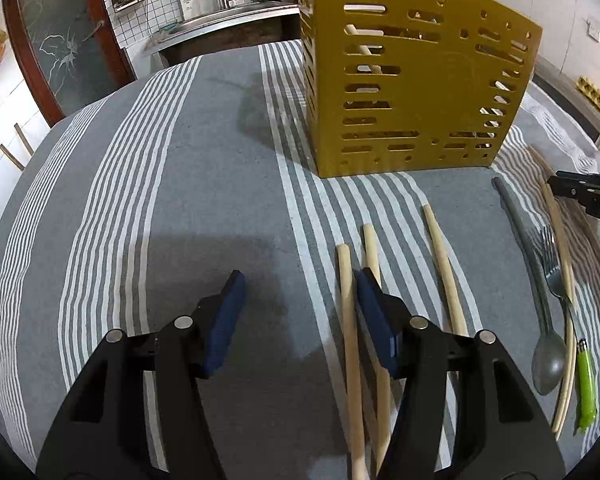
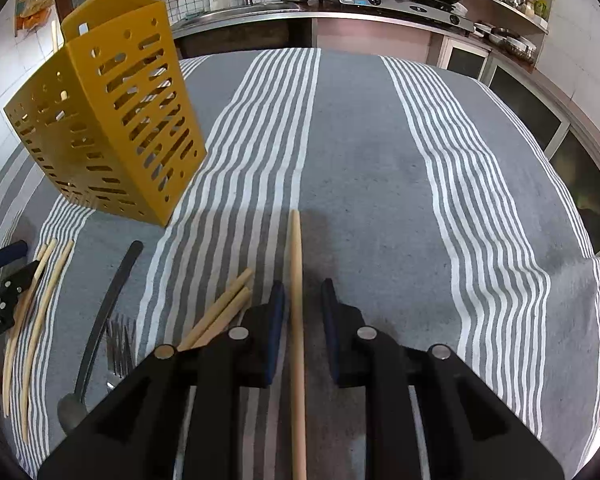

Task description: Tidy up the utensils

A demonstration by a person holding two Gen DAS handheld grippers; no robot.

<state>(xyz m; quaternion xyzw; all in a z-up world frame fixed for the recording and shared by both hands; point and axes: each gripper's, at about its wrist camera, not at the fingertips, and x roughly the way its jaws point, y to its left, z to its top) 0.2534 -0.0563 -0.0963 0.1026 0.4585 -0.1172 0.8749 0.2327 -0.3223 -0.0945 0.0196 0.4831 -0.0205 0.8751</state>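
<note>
Black tongs (image 2: 300,320) straddle a slim round wooden chopstick (image 2: 296,280).

Woven cloth (image 2: 360,152) over the table, matt, slightly fuzzy, grey with white stripes. Yellow holder (image 1: 416,80) of smooth plastic, slotted, faint sheen. Pale chopsticks (image 1: 446,268) of bare wood or bamboo, matt, smooth. One longer stick (image 2: 296,300) between the right gripper's (image 2: 302,296) pads, same dull wood look. Grey spoon (image 1: 540,300) matt, satin bowl; metal or plastic unclear. Fork (image 1: 552,264) of shiny metal, handle (image 1: 586,392) glossy bright-green plastic. Left gripper (image 1: 298,292) and the right: matt black plastic bodies, bright metal pins, dark blue rubbery pads (image 1: 226,320), finely textured.
</note>
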